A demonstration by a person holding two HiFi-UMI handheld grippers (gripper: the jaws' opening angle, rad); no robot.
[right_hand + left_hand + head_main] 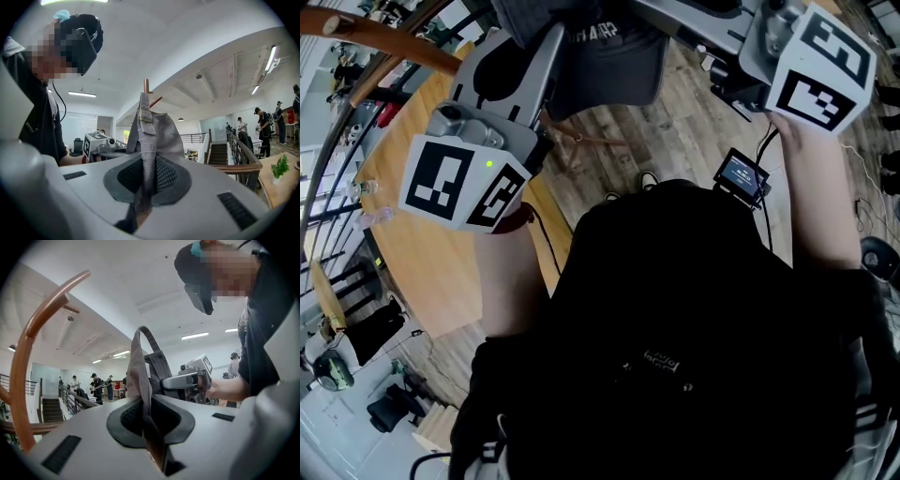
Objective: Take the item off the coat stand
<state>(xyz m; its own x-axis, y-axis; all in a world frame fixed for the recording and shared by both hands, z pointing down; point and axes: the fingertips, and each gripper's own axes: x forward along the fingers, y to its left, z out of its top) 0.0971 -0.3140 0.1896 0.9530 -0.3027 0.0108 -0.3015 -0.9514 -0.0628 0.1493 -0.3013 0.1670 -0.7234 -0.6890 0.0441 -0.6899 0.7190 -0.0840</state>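
Cap, one, dark grey, hangs at the head view's top centre between two tongs. The left tongs are clenched on one edge, and the right tongs are clenched on its buckled strap. One coat stand arm curves along the left frame edge, with open air between it and the cap.

Place: a large open-plan workspace, like a lab or office hall.
Landmark: a staircase with a dark railing.
Ceiling: white and beamed, with strip lights above the staircase.
People: several standing to the right of the staircase.
Furniture: an office chair well left of the staircase; a potted plant on a wooden table to its right.
Floor: wood planks.
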